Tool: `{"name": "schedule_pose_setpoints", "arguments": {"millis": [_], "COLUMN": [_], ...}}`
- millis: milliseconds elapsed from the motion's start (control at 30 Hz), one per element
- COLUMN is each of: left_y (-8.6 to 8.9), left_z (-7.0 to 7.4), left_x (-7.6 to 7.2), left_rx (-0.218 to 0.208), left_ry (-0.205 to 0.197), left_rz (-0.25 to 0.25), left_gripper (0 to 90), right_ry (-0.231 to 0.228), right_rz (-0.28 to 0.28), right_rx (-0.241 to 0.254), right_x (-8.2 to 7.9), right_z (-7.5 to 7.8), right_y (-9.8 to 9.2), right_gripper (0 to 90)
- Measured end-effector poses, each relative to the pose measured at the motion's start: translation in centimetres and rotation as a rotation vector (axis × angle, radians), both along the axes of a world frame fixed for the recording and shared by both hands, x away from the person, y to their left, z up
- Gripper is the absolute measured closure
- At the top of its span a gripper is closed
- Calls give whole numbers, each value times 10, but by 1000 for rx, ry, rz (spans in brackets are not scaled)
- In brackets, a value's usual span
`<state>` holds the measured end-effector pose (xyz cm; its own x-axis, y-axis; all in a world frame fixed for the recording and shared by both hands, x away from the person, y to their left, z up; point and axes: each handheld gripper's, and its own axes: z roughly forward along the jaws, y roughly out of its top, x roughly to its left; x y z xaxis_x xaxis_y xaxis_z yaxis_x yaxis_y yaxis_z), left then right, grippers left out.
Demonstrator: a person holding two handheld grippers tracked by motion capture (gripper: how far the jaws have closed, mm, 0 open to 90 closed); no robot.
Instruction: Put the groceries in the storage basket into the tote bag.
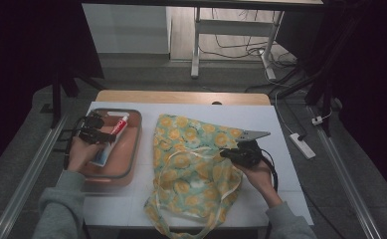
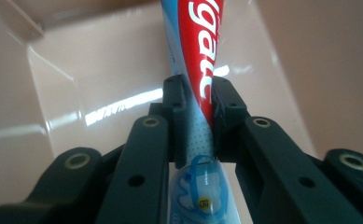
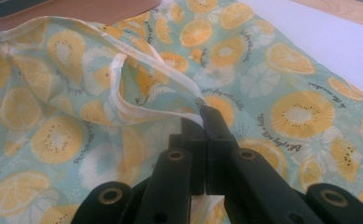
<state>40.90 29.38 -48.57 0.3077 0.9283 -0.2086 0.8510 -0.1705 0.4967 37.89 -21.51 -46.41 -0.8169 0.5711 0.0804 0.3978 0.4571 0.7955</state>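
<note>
Toothpaste, a red-and-blue tube (image 2: 195, 79), sits clamped between the jaws of the left hand-held gripper (image 2: 198, 122) inside the shallow pink plastic tray (image 1: 134, 149) at the left of the white surface (image 1: 280, 129). The right hand-held gripper (image 3: 202, 122) is pinched tight on the pale rim of the green cloth bag with orange-slice print (image 1: 191, 164), holding its mouth up. Looks like packing is in hand: next the tube must clear the tray wall, cross over and slip into that opening.
</note>
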Motion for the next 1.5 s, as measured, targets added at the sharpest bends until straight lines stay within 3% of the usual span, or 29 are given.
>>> {"name": "schedule_pose_setpoints", "arguments": {"millis": [167,400,567,800,1100,1500], "left_y": [4,-1,-8,-31,-54,-86], "left_z": [24,59,74,81,85,82], "left_x": [-12,-37,-54,-65,-70,-75], "left_rx": [-40,-93,-179,-246,-367,-386], "left_ry": [-88,-222,-287,-313,-331,-305], "left_rz": [-17,-79,-137,-241,-376,-496], "left_gripper": [774,775,776,777,778,780], "right_ry": [-3,-10,-11,-12,-24,-27], "right_rz": [1,0,1,1,-3,3], "right_rx": [0,4,5,1,-4,4], "right_x": [0,-1,-1,-1,0,1], "right_z": [0,2,1,1,1,3], "right_y": [1,0,2,3,4,9], "right_gripper": [890,890,890,890,890,890]}}
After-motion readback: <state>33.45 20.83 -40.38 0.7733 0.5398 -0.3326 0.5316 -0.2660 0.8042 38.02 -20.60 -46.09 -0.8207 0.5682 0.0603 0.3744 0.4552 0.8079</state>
